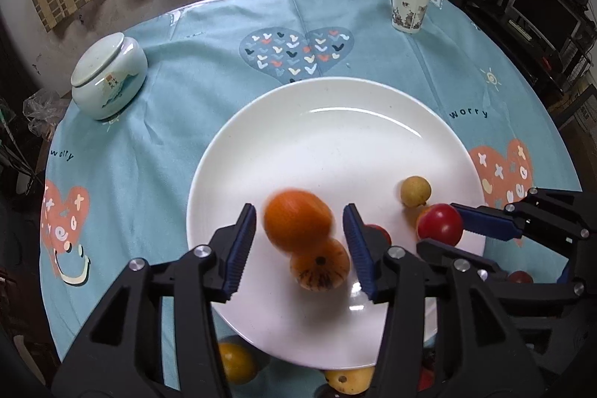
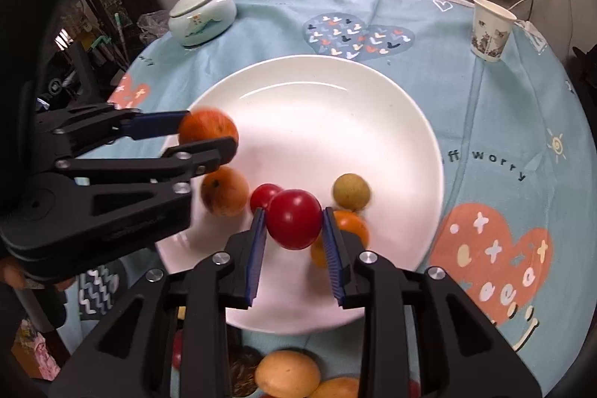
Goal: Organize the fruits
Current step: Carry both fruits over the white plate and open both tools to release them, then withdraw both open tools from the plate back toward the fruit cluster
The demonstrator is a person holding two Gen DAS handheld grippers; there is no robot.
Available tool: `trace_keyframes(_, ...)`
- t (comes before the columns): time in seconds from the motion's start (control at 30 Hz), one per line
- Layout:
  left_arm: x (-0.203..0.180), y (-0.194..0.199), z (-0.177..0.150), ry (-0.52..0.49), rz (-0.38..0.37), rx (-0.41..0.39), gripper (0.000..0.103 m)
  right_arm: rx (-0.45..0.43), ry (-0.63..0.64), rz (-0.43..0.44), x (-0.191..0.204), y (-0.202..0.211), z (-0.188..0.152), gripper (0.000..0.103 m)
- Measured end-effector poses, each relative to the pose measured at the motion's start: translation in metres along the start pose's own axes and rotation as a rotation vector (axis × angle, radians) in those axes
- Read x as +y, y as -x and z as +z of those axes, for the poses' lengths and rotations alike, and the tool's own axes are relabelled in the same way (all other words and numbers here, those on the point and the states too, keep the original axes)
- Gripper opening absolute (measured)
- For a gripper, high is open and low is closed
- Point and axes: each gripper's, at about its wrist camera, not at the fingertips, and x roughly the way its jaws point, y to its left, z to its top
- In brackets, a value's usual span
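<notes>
The white plate (image 1: 335,122) is looking like glazed ceramic, smooth and throwing bright glare. The tablecloth (image 1: 179,107) is showing as matt printed cloth, creased. The lidded jar (image 1: 110,77) is gleaming like glossy porcelain. The cup (image 1: 409,7) is appearing as matt printed paper. The red fruit (image 2: 294,224) is shining, smooth-skinned.

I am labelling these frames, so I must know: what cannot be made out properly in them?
- Left wrist view: the orange fruit in the left gripper is motion-blurred.
- Right wrist view: another orange fruit is half hidden behind the right gripper.
- Both views: the nearest fruits are cut off by the bottom edge and the gripper bodies.
- Paper cup print: too small to read.
</notes>
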Motion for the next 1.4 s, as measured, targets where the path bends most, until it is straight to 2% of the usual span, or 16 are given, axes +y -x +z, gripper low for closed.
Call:
trace_keyframes(0.1, 0.001, 0.004, 0.002, 0.002, 0.001, -0.014, 0.059, 0.009, 0.014, -0.009, -0.002, -0.003, 0.000, 0.030)
trace_keyframes(0.23, 0.006, 0.013, 0.002, 0.028, 0.002, -0.025, 0.059, 0.007, -0.001, 0.008, -0.005, -0.001, 0.000, 0.034)
trace_keyframes(0.27, 0.008, 0.016, 0.001, 0.034, 0.003, -0.029, 0.059, 0.002, -0.008, 0.010, -0.006, 0.000, 0.000, 0.052)
trace_keyframes(0.3, 0.009, 0.020, 0.001, 0.041, 0.003, -0.032, 0.059, -0.007, -0.027, 0.014, -0.008, 0.003, 0.000, 0.063)
trace_keyframes(0.37, 0.013, 0.027, -0.001, 0.054, 0.006, -0.038, 0.059, -0.023, -0.041, 0.036, -0.008, 0.008, 0.001, 0.063)
trace_keyframes(0.5, 0.018, 0.047, -0.009, 0.069, 0.013, -0.067, 0.059, -0.060, -0.054, 0.028, -0.008, 0.024, 0.002, 0.063)
trace_keyframes(0.63, 0.022, 0.072, -0.024, 0.074, 0.008, -0.099, 0.061, -0.073, -0.058, 0.025, -0.015, 0.051, -0.015, 0.063)
trace_keyframes(0.8, 0.021, 0.096, -0.061, 0.083, -0.030, -0.099, 0.066, -0.077, -0.122, 0.045, -0.027, 0.083, -0.074, 0.063)
trace_keyframes(0.93, 0.018, 0.104, -0.098, 0.098, -0.068, -0.063, 0.067, -0.005, -0.133, 0.045, -0.013, 0.083, -0.141, 0.063)
trace_keyframes(1.03, 0.016, 0.104, -0.121, 0.100, -0.072, -0.027, 0.067, 0.061, -0.164, 0.060, -0.003, 0.067, -0.171, 0.063)
trace_keyframes(1.2, 0.020, 0.106, -0.139, 0.108, -0.060, 0.006, 0.067, 0.069, -0.200, 0.078, 0.004, 0.050, -0.176, 0.063)
trace_keyframes(1.37, 0.022, 0.112, -0.146, 0.109, -0.051, 0.006, 0.069, 0.050, -0.222, 0.041, 0.008, 0.039, -0.166, 0.063)
trace_keyframes(1.4, 0.022, 0.111, -0.146, 0.109, -0.052, 0.008, 0.069, 0.052, -0.224, 0.046, 0.008, 0.037, -0.164, 0.060)
